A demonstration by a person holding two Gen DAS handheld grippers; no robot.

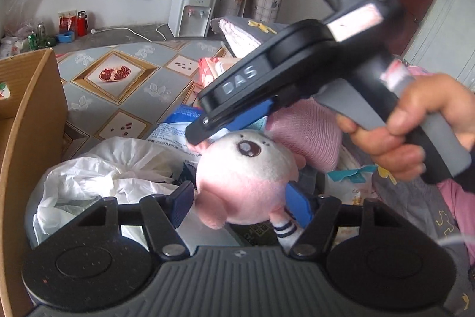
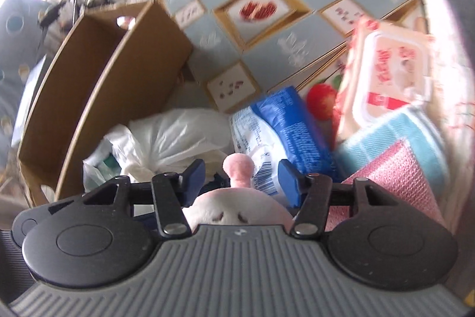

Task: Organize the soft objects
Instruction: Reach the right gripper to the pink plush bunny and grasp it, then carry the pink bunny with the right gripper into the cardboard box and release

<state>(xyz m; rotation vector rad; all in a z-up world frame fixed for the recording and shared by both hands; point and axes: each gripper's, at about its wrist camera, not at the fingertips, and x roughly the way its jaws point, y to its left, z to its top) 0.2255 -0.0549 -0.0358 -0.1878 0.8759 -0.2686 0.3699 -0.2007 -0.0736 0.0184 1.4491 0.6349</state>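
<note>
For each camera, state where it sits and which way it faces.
Left wrist: sits on the left gripper, faces across the patterned floor to a water dispenser; shows the right gripper and the hand holding it.
Right wrist: sits on the right gripper, looks down at the cardboard box; shows its own fingers only.
Shared: pink plush toy, white plastic bag.

free: patterned mat (image 2: 267,55) | blocked: cardboard box (image 2: 98,97) left, white bag (image 2: 178,138), packets (image 2: 285,121) ahead
</note>
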